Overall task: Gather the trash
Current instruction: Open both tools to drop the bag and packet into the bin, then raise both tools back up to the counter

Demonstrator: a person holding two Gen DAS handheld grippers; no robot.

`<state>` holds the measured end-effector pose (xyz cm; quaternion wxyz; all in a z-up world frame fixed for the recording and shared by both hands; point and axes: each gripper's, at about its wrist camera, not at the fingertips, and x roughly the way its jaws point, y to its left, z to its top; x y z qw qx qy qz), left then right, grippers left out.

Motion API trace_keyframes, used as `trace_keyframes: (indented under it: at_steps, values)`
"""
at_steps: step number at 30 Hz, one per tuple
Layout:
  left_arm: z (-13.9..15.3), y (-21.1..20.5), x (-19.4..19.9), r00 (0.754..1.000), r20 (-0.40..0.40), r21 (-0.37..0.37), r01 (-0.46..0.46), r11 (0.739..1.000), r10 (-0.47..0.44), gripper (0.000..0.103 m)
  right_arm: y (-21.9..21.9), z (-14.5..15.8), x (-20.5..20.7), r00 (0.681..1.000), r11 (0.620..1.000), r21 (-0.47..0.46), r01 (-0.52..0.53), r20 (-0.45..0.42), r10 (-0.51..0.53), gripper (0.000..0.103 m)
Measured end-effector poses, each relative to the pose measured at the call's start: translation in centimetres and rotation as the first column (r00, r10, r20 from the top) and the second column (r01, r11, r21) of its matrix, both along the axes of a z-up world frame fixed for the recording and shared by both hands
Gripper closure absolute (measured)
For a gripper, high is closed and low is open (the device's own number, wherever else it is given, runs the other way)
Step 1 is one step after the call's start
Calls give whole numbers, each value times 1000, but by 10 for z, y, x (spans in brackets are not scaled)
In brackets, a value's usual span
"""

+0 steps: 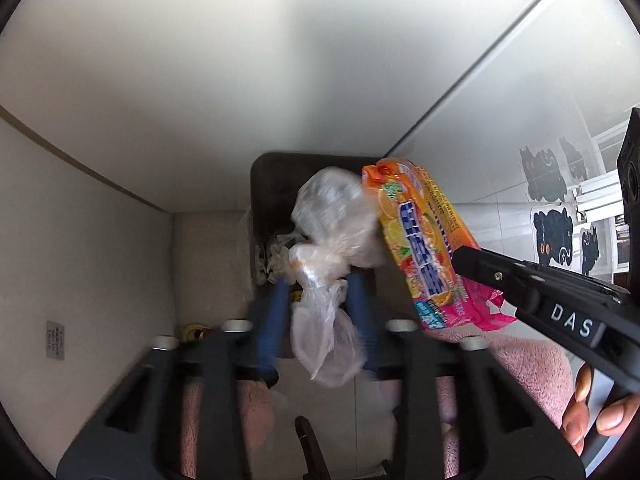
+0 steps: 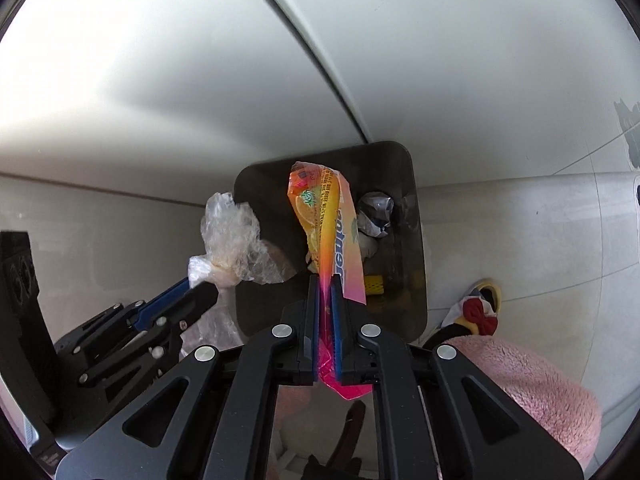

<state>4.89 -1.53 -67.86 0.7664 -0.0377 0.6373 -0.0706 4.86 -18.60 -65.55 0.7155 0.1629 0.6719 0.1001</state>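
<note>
Release is the step in hand, judged from both loads hanging above the dark bin (image 1: 272,184).

Left wrist view: the left gripper (image 1: 320,300) is seen with its blue fingers (image 1: 276,320) spread either side of the crumpled clear plastic bag (image 1: 328,240), whose bulk hangs over the bin's near edge. The pads do not appear to press it. It should be let fall only once fully inside the rim.

Right wrist view: the right gripper (image 2: 326,308) is pressed together on the pink end of the orange candy wrapper (image 2: 328,224), which dangles over the bin's middle. The jaws should be opened there, clear of the rim.
</note>
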Motion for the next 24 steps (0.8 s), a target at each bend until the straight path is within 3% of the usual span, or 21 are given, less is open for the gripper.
trace_keyframes:
  at_steps: [1, 3, 4, 7, 10, 12, 14, 18, 24]
  values:
    - [2, 0, 0, 1000, 7, 4, 2, 1000, -2, 58, 0, 0, 2, 1000, 1000, -6, 6, 0, -6, 88]
    - [6, 1, -2, 1000, 7, 3, 3, 1000, -3, 54, -2, -1, 4, 1000, 1000, -5, 21, 4, -21, 54]
    - [7, 2, -2, 1000, 11, 2, 2, 1000, -2, 52, -3, 1, 4, 999, 1000, -5, 30, 12, -30, 32]
    - [15, 1, -4, 1000, 27, 14, 4, 1000, -4, 41, -3, 6, 6, 999, 999, -17, 30, 24, -30, 29]
    - [27, 3, -5, 999, 46, 13, 5, 1000, -6, 27, -4, 17, 5, 999, 998, -54, 19, 48, -17, 8]
    - [37, 3, -6, 998, 61, 16, 5, 1000, -6, 17, -4, 29, 4, 997, 997, -72, 13, 77, -7, 5]
    - [48, 3, -8, 997, 78, 18, 8, 1000, -10, 13, -6, 42, 2, 995, 997, -78, 7, 100, 1, 4]
    - [75, 3, -15, 992, 123, 13, 5, 1000, -6, 8, -9, 70, -3, 988, 996, -89, 5, 154, 9, 3]
    - [124, 9, -35, 978, 209, -8, -7, 1000, 8, 8, -18, 121, -21, 969, 996, -92, -3, 246, 25, 3]
